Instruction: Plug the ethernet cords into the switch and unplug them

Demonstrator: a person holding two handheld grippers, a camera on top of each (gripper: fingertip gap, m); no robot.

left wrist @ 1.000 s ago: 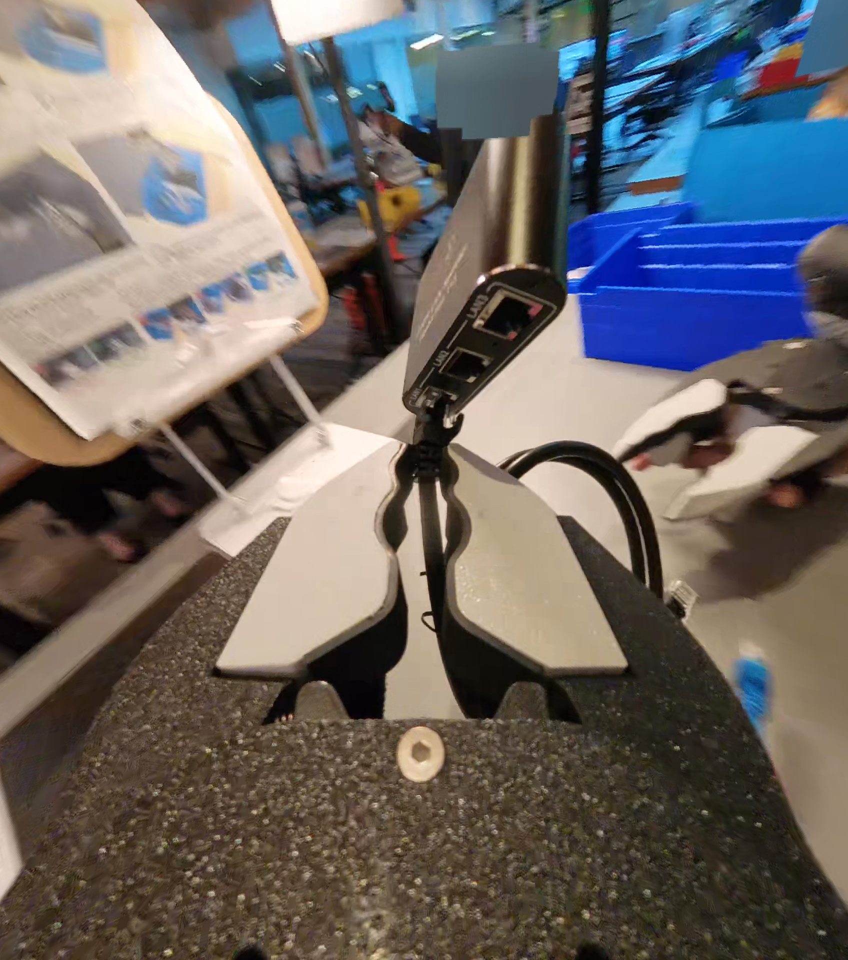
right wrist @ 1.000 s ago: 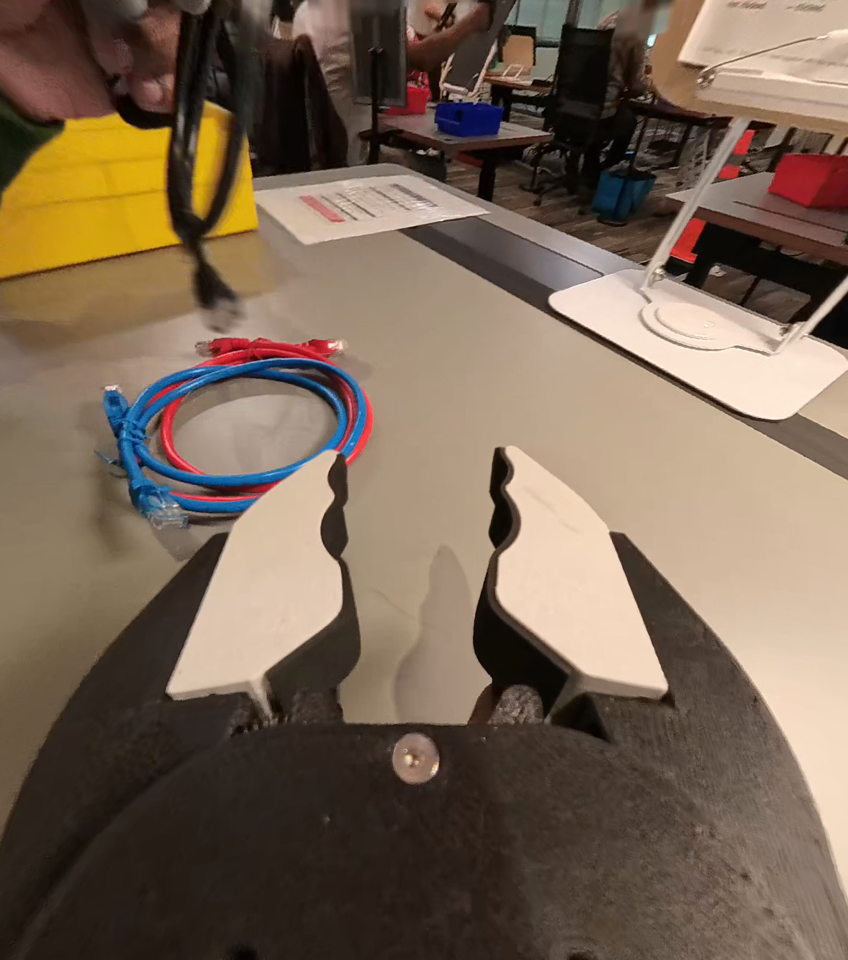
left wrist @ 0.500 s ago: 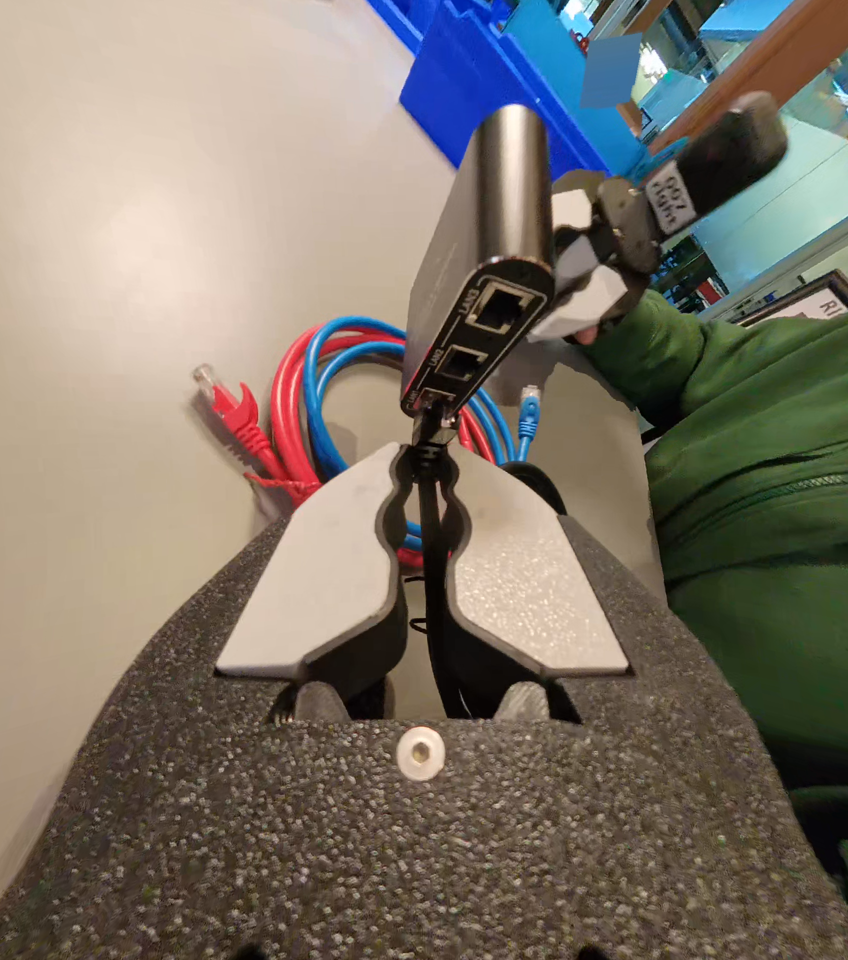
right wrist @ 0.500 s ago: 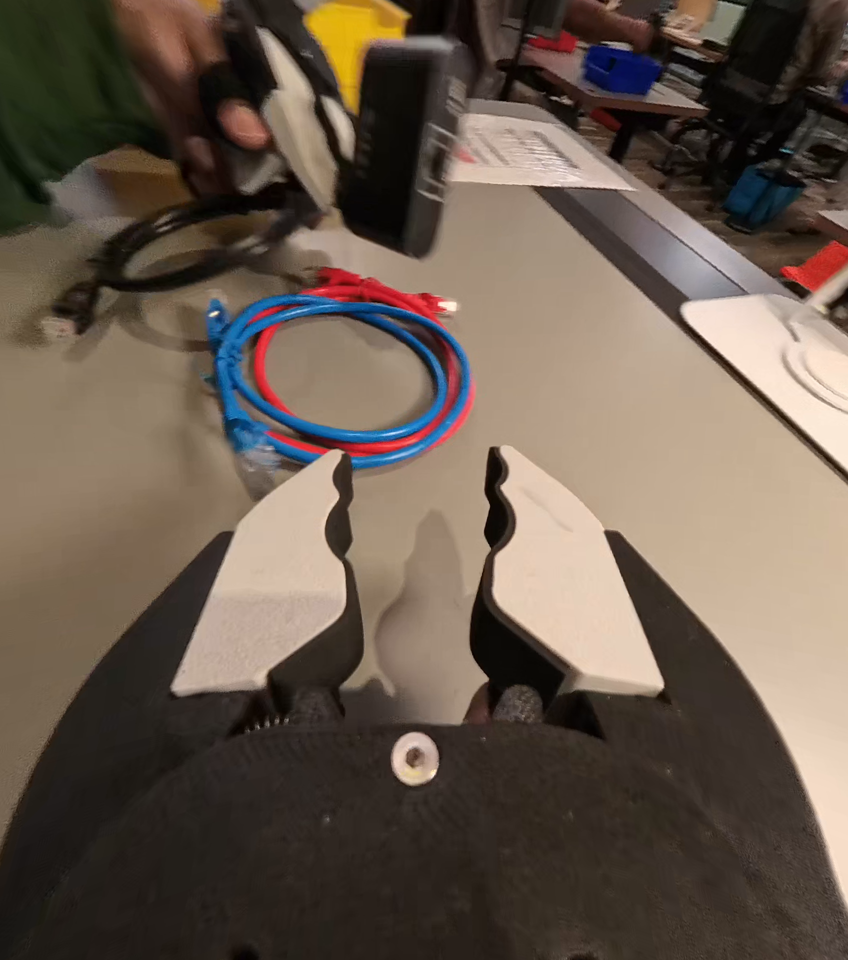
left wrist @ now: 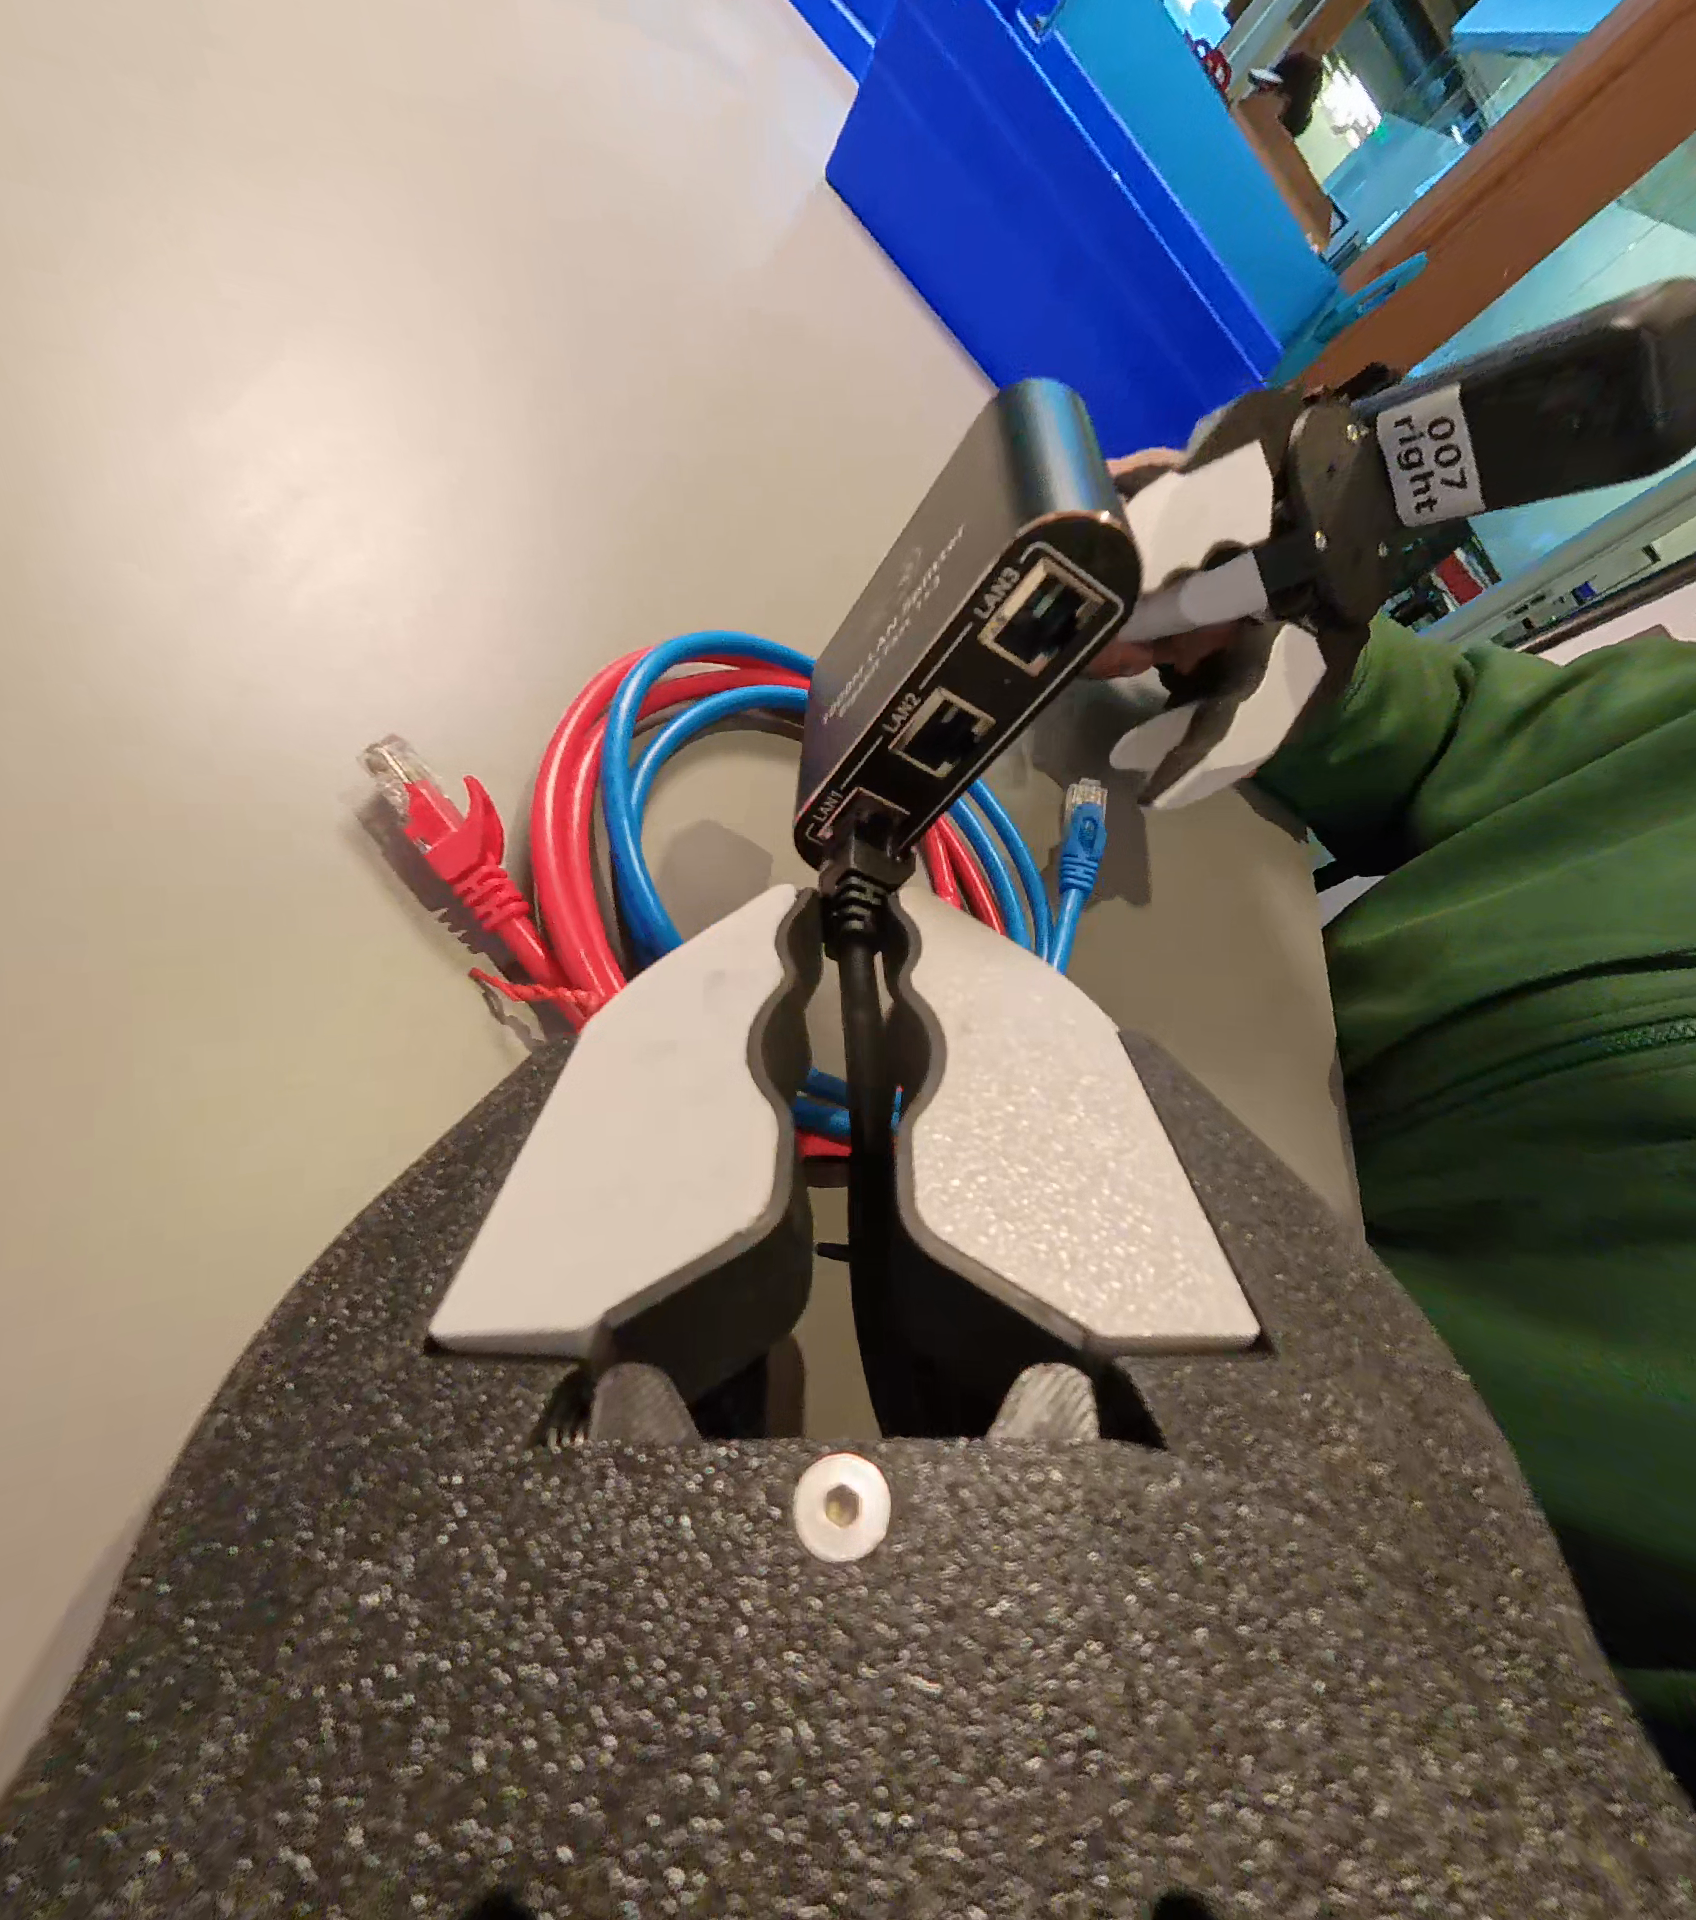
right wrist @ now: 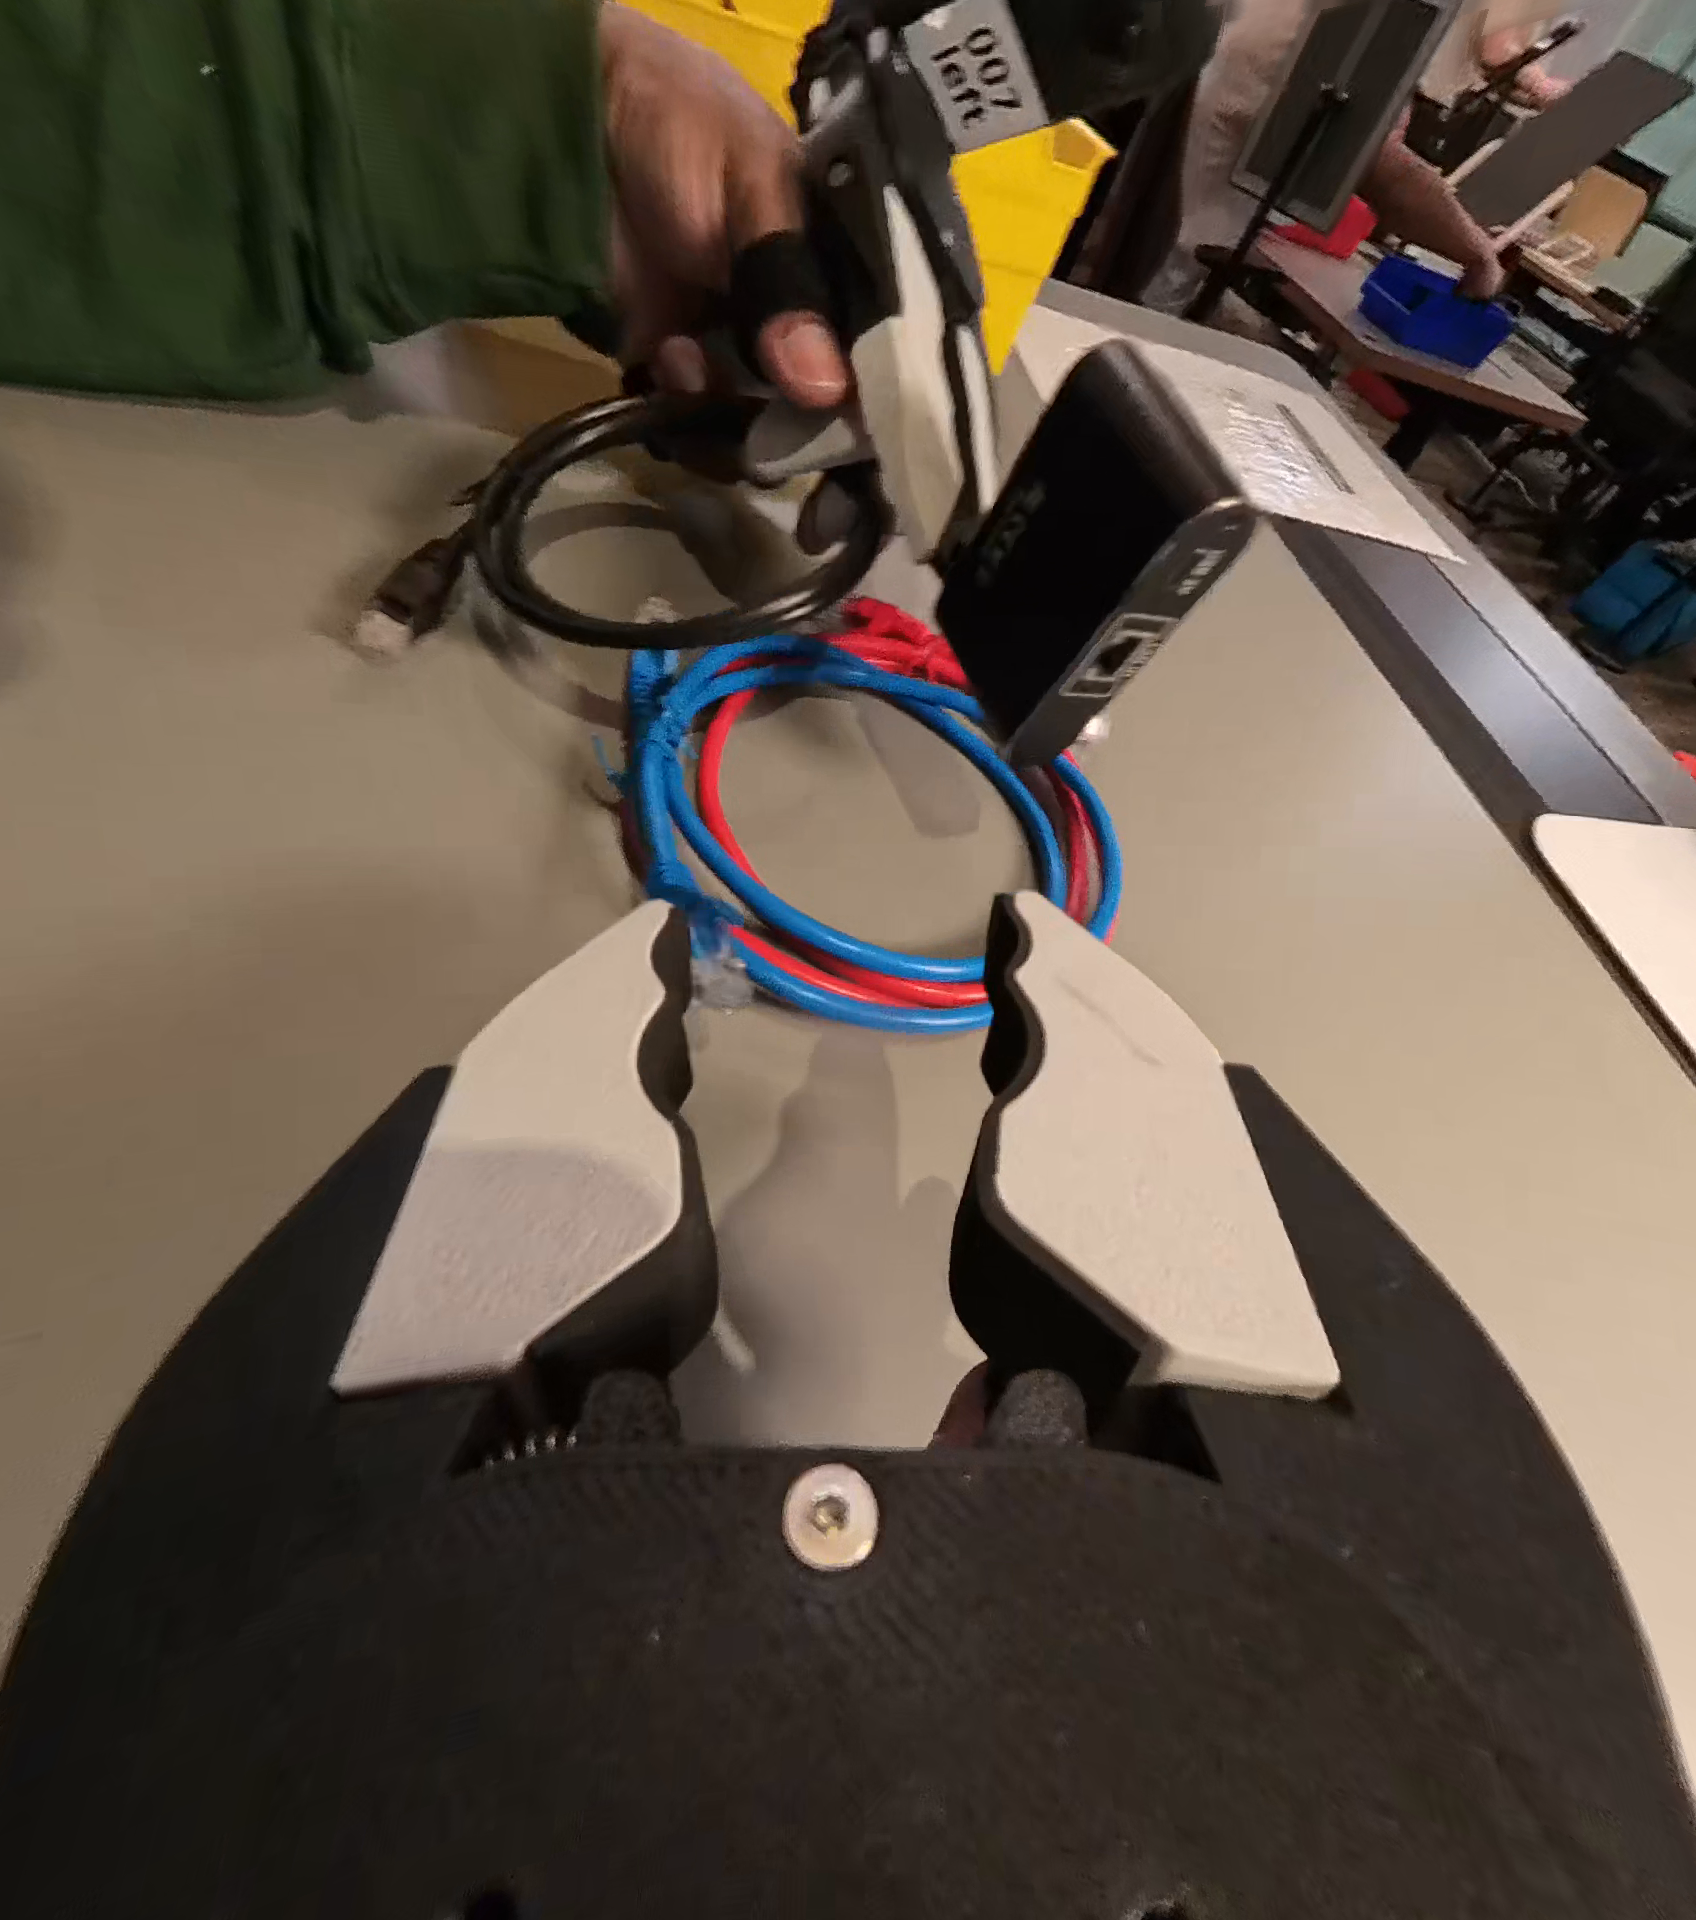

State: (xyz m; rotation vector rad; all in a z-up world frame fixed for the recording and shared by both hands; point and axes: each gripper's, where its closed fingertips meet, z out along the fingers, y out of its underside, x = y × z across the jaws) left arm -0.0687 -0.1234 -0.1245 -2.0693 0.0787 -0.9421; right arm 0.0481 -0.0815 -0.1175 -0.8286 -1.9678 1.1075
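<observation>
My left gripper [left wrist: 849, 914] is shut on a black ethernet cord [left wrist: 865, 1049] just behind its plug. The plug sits in the lowest port of a black switch [left wrist: 958, 644], which hangs tilted in the air off the cord; its two upper ports are empty. In the right wrist view the switch [right wrist: 1083, 561] hangs above a coiled blue cord [right wrist: 865, 951] and red cord [right wrist: 719, 769] on the table. My right gripper [right wrist: 833, 914] is open and empty, low over the table just short of the coil. The black cord's loop [right wrist: 553, 582] trails to the table.
A blue bin [left wrist: 1062, 208] stands at the table's far end. A yellow bin [right wrist: 1020, 208] sits behind the left gripper. A paper sheet [right wrist: 1322, 457] and a white stand base [right wrist: 1654, 935] lie at the right edge. A green sleeve [left wrist: 1550, 1039] is close on the right.
My left gripper swung down from facing the room to over the coiled cords, carrying the switch on the black cord. My right gripper moved closer to the coil, still open.
</observation>
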